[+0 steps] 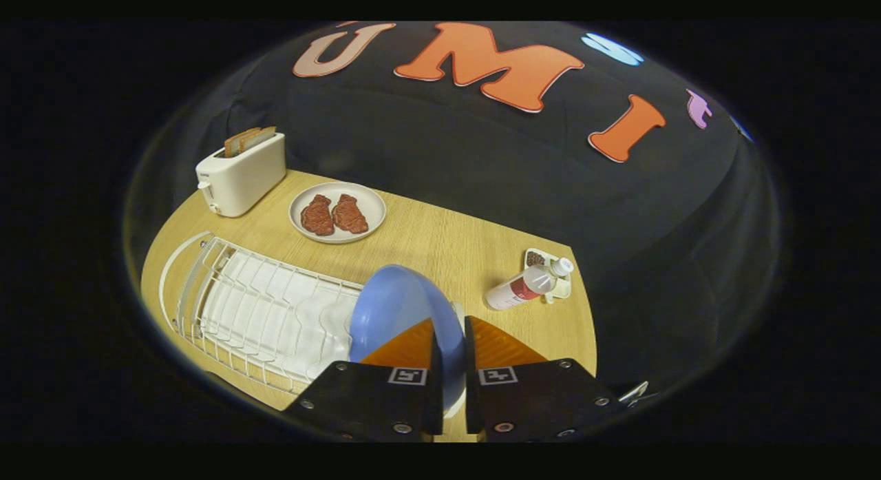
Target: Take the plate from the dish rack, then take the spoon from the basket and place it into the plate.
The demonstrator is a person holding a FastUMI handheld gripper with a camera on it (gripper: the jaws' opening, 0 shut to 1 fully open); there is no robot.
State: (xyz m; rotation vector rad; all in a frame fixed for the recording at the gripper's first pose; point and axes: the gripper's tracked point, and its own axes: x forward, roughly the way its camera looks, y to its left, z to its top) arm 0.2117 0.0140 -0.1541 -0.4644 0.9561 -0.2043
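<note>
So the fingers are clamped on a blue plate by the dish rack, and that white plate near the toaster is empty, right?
Not quite. The gripper view shows the white plate near the toaster holding two reddish-brown pieces of meat, not empty. The rest holds: the gripper has both fingers pressed on the blue plate beside the dish rack.

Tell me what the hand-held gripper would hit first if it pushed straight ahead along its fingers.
The hand-held gripper is shut on the blue plate. Ahead lies bare wooden table, then the booth's black cloth wall; depth is unclear, but the way looks free until the wall.
</note>
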